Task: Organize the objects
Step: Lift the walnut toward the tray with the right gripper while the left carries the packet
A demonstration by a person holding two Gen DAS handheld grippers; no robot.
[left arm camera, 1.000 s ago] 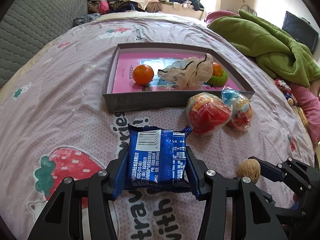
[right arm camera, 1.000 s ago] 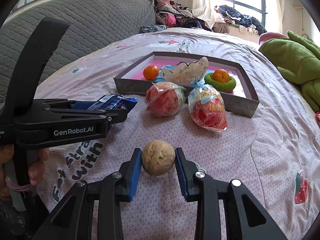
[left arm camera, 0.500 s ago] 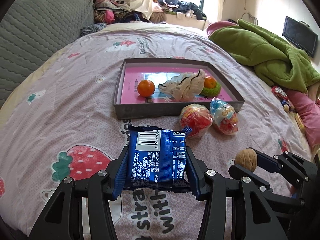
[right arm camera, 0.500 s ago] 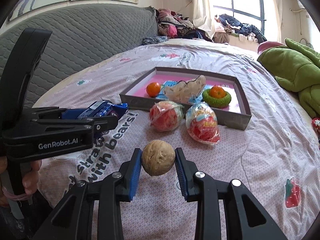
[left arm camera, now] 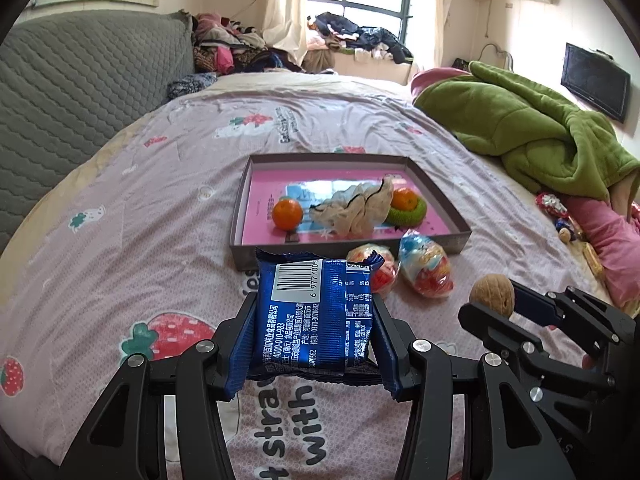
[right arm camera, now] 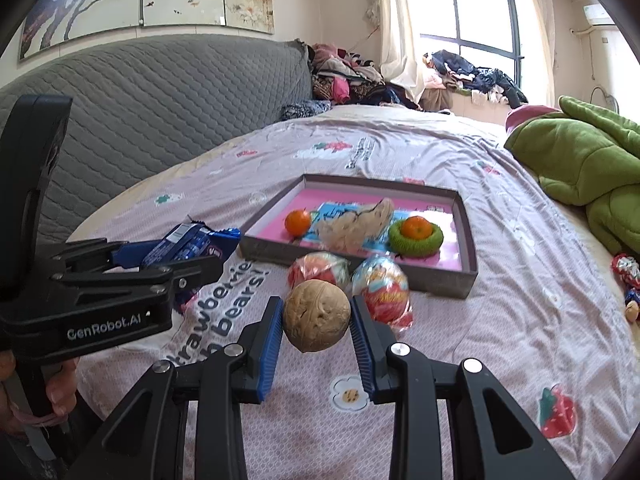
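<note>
my left hand-held gripper [left arm camera: 314, 336] is clenched on a blue snack packet [left arm camera: 314, 316], barcode side up, held clear above the bed [left arm camera: 120, 208]. ahead of it and a little right sits the grey tray [left arm camera: 352, 249] with a pink floor, holding a loose orange [left arm camera: 287, 213], a crumpled cream cloth [left arm camera: 356, 208] and a second orange in a green knitted ring [left arm camera: 406, 210]. just before the tray's near wall, on the bedspread, lie two wrapped toy eggs [left arm camera: 426, 270] side by side. to the right, my right hand-held gripper [right arm camera: 317, 326] grips a walnut [right arm camera: 316, 316] between its blue pads, lifted off the bed. from its view the eggs sit just beyond the walnut, the tray behind them. a green blanket [right arm camera: 584, 164] is heaped far right.
</note>
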